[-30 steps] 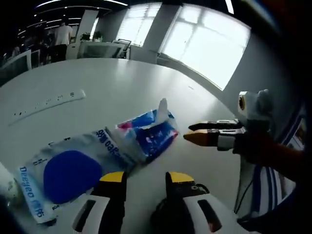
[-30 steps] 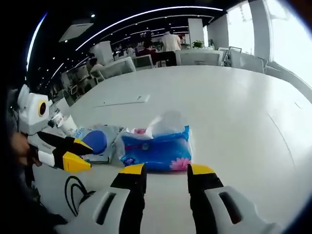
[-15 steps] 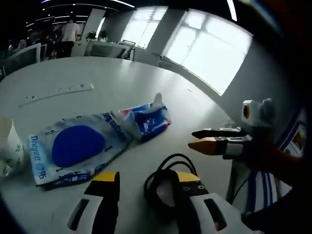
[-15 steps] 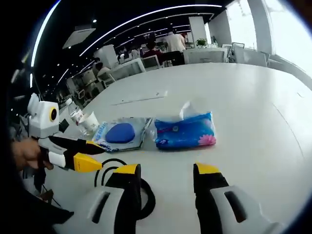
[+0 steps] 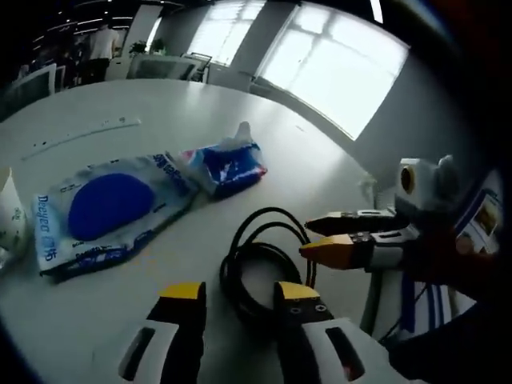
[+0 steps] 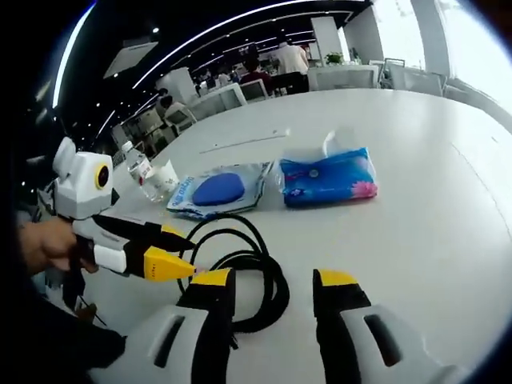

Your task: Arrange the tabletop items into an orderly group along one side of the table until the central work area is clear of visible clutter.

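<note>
In the left gripper view, your left tongs (image 5: 238,293) stand open just above the white worktop (image 5: 280,152), with nothing between the yellow-tipped jaws. The coiled black cable (image 5: 264,260) lies right in front of them, its near loop reaching down between the two jaw tips. Beyond it, to the left, rests the clear packet with the blue pad (image 5: 104,210), and touching its far end the blue tissue pack (image 5: 226,161) with a tissue poking up. A white cup (image 5: 11,216) sits at the left border, and a white power strip (image 5: 80,134) lies farther back. Your right tongs (image 5: 312,236) come in from the right, beside the cable's right edge and held near the worktop's edge, the jaws nearly together and empty. The worktop past the tissue pack is bare and wide. In the right gripper view, your right tongs (image 6: 269,280) are open and empty, the black cable (image 6: 244,272) lying just ahead of the left jaw. The left tongs (image 6: 180,254) point in from the left, tips at the coil's rim. Farther off sit the packet (image 6: 216,190) and tissue pack (image 6: 328,176) side by side, with a water bottle (image 6: 140,172) and cup (image 6: 166,178) to their left. The right half of the worktop (image 6: 432,208) is open.
</note>
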Motion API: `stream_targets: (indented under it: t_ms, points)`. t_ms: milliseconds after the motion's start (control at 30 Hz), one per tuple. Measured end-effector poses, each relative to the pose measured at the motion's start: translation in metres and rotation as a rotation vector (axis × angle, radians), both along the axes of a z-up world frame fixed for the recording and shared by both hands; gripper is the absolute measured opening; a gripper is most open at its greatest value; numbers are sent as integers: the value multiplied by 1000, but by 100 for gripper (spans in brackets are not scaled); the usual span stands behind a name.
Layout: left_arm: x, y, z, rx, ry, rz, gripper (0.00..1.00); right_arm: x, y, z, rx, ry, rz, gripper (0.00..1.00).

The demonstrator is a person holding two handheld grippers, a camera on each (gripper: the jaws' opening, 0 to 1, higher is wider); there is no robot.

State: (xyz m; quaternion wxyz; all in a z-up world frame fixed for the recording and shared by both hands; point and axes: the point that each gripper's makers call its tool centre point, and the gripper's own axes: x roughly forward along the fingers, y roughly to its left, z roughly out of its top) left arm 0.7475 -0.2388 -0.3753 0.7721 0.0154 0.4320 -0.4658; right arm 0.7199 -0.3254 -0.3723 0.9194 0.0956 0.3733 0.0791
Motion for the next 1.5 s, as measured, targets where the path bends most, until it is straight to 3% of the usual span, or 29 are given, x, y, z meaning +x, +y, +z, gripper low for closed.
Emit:
stream_targets:
  t_ms: [167, 333, 633, 900, 1267, 1500]
  points:
    - [-6, 1, -6, 27, 8, -14, 23, -11, 4, -17, -21, 43, 12, 27]
    - [-12, 2, -11, 39, 24, -24, 11, -18, 10, -24, -22, 59, 26, 11]
    - [-12, 5, -2, 25, 12, -22, 6, -17, 10, -14, -13, 31, 18, 6]
    - [-7, 2, 5, 12, 3, -22, 5, -3, 3, 2, -29, -9, 4, 3]
    - [17, -14, 25, -21, -37, -10, 5, 28, -14, 23, -52, -67, -7, 2]
    - [29, -16, 21, -11, -32, 10, 6, 44, -16, 19, -57, -69, 9, 2]
